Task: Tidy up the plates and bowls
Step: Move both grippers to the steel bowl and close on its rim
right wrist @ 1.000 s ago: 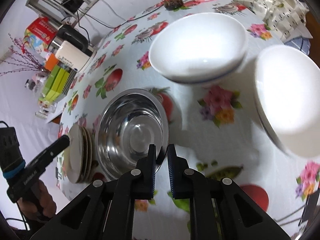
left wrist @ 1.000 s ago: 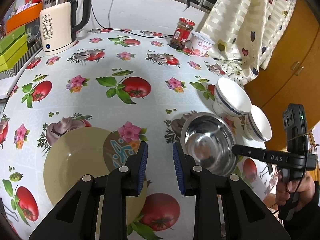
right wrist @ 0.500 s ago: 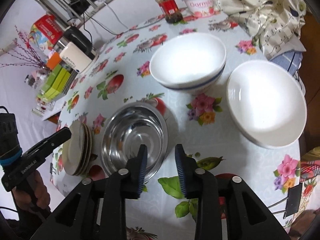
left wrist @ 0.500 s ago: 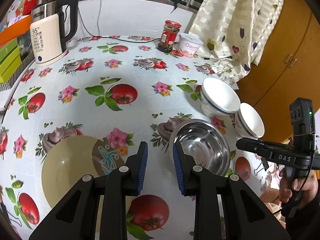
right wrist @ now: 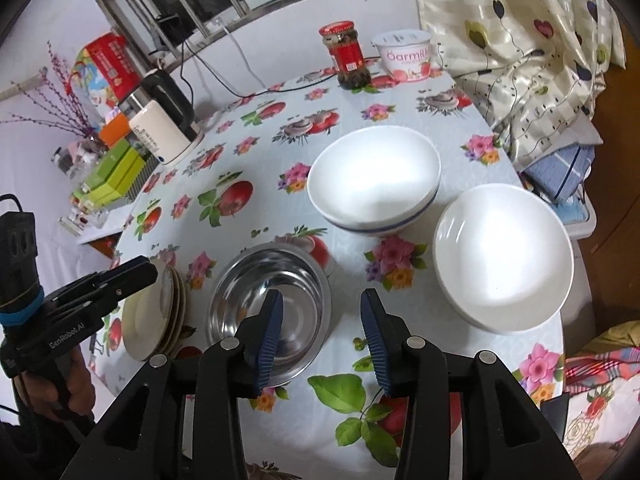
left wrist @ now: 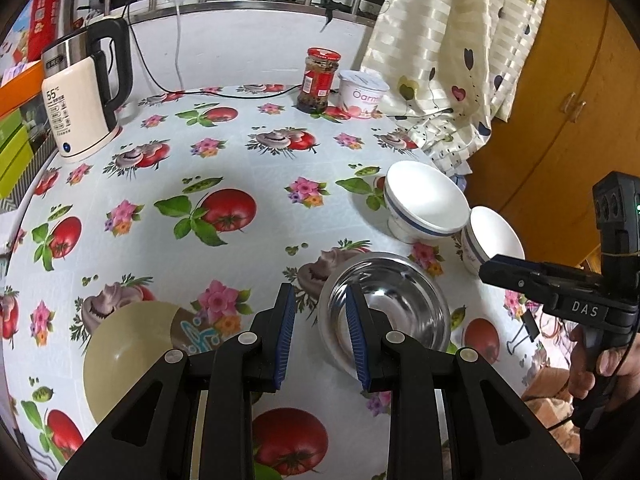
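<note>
The steel bowl (right wrist: 270,300) sits free on the tabletop (right wrist: 248,184), just right of the plate stack (right wrist: 154,314). Your right gripper (right wrist: 322,338) is opening above its near rim, nothing clamped; your left gripper (left wrist: 318,334) hangs partly open and empty. Reach carelessly for the white bowls (right wrist: 374,180), and the right one (right wrist: 504,264), near the edge, could get nudged off.
</note>
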{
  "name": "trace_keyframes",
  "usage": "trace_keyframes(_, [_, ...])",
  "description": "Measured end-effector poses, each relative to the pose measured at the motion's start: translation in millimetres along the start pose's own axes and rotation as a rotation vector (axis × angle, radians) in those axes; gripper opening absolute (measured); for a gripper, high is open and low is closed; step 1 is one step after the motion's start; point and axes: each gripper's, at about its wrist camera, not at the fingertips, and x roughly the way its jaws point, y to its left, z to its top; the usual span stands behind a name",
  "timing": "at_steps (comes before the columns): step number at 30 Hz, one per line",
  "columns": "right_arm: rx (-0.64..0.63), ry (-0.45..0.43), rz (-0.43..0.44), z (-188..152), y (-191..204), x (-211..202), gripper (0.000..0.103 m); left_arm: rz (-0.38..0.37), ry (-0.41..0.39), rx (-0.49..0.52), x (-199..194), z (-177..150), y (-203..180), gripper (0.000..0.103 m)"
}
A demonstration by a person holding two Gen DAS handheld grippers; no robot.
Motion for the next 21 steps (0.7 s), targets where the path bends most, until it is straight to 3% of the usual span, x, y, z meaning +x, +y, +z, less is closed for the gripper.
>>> trace_keyframes(21, [0.036,-0.007,-0.02,16,-13,5,0.041,-0.055,0.04,0.017,24,13,-13,0.027])
